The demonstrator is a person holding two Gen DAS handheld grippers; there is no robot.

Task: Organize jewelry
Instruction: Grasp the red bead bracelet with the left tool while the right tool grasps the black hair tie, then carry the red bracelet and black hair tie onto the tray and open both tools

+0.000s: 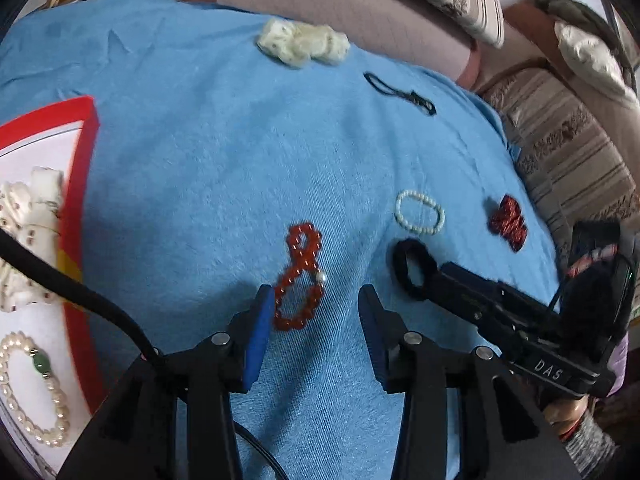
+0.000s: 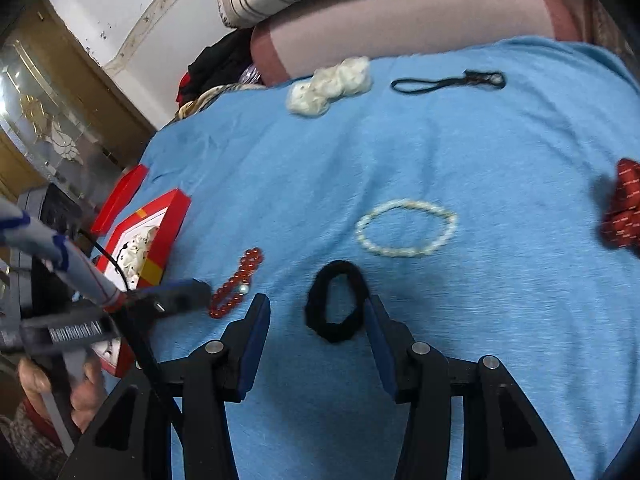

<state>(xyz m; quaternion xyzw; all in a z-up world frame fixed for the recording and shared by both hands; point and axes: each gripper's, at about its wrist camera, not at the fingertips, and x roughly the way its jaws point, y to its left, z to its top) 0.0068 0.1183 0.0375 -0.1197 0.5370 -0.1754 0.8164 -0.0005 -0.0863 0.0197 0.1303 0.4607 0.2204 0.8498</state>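
A red bead bracelet twisted into a figure eight lies on the blue cloth, just ahead of my open left gripper. A black hair tie lies between the fingers of my open right gripper, resting against the right finger. A white pearl bracelet lies just beyond it. A red box at the left holds a pearl bracelet with a green stone and white pieces. The right gripper shows in the left wrist view at the hair tie.
A cream fabric hair piece and a black cord lie at the cloth's far side. A red patterned bow lies at the right. A pink bolster and striped sofa cushions border the cloth.
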